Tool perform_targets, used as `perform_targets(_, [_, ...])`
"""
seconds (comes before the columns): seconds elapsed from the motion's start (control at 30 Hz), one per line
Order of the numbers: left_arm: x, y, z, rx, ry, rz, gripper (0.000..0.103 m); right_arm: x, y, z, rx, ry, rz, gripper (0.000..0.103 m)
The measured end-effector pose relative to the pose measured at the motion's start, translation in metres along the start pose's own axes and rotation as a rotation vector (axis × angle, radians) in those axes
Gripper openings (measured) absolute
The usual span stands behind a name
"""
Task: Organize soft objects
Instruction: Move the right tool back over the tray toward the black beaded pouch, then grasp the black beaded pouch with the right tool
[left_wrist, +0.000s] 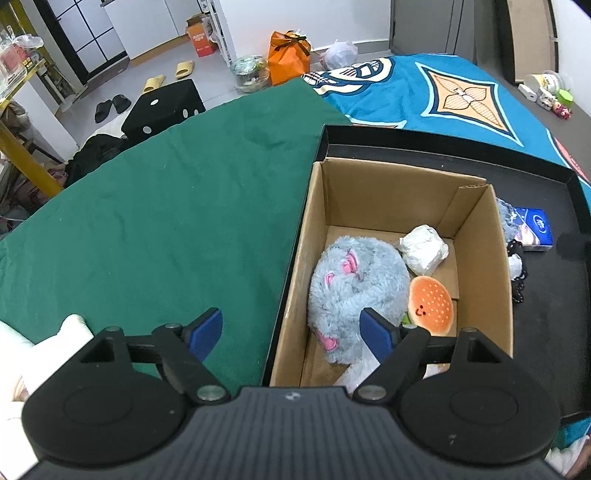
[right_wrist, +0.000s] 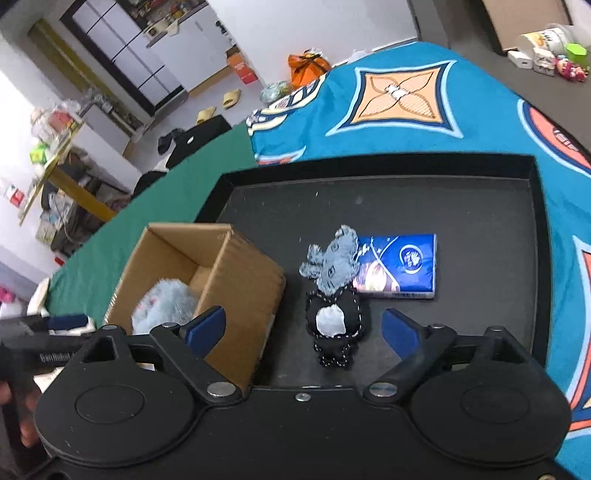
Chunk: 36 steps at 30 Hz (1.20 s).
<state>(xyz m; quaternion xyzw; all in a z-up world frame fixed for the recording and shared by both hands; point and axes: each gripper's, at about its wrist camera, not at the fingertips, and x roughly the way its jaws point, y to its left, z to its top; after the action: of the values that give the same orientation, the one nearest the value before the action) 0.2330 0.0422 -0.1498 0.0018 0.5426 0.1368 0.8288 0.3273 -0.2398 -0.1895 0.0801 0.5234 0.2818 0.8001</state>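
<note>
Black tray (right_wrist: 532, 221), cardboard box (left_wrist: 476, 236) (plush inside), both tools (left_wrist: 291, 332) (right_wrist: 303, 328) wide open, empty.

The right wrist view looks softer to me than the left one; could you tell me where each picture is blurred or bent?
Right wrist view: motion blur smears the cardboard box and the room at left; the tissue pack is readable. Left wrist view: sharp, the burger plush crisp. Both: fisheye bends the black tray rim and the bed edge.

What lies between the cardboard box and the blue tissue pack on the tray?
In the right wrist view, a small grey-headed black plush toy lies between the cardboard box and blue tissue pack.
</note>
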Motion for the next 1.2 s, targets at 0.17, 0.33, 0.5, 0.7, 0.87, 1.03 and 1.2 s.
perform_targets(0.17, [0.008,-0.006,0.004,0.018,0.014,0.021,0.08,0.019,-0.012,-0.006,-0.015,0.048,-0.026,0.074])
perform_targets(0.33, [0.017,-0.008,0.005,0.021,0.034,0.03,0.08,0.033,-0.015,-0.008,-0.043,0.072,-0.04,0.068])
perform_targets(0.5, [0.024,-0.008,0.007,0.018,0.046,0.028,0.08,0.042,-0.013,-0.009,-0.079,0.075,-0.045,0.066])
perform_targets(0.7, [0.023,-0.006,0.008,0.014,0.046,0.02,0.08,0.053,-0.011,-0.007,-0.106,0.069,-0.063,0.061])
perform_targets(0.87, [0.024,-0.004,0.006,0.011,0.044,0.013,0.08,0.053,-0.007,-0.009,-0.12,0.084,-0.054,0.033])
perform_targets(1.03, [0.024,-0.003,0.006,0.006,0.042,0.01,0.08,0.044,-0.002,-0.011,-0.138,0.081,-0.05,0.021])
perform_targets(1.2, [0.023,-0.003,0.003,0.011,0.04,0.009,0.08,0.031,-0.001,-0.011,-0.129,0.049,-0.068,0.017])
